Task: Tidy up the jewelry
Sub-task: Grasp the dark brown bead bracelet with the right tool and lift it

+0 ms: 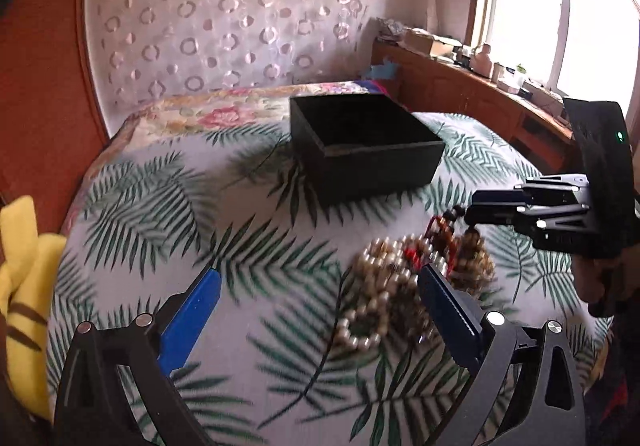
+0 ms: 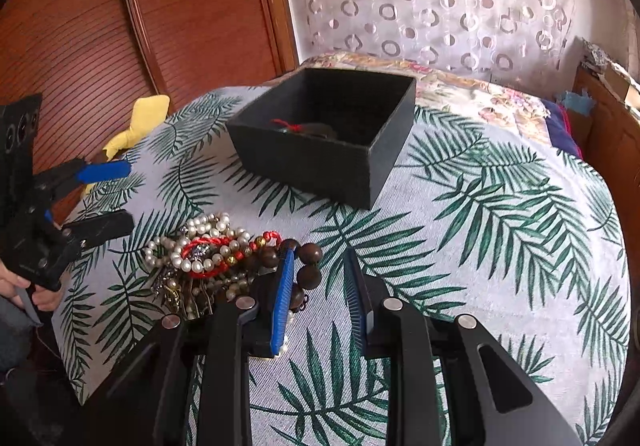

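Jewelry pile: tangled beads, pearls, cords on the bedspread, short of the black box. Right gripper narrow, nothing between the jaws, dark beads just left. Left gripper wide, empty, pile ahead-right. Light, floppy, snags; pinch one strand.

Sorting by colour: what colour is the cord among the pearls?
Red cord, clearest in the right wrist view.
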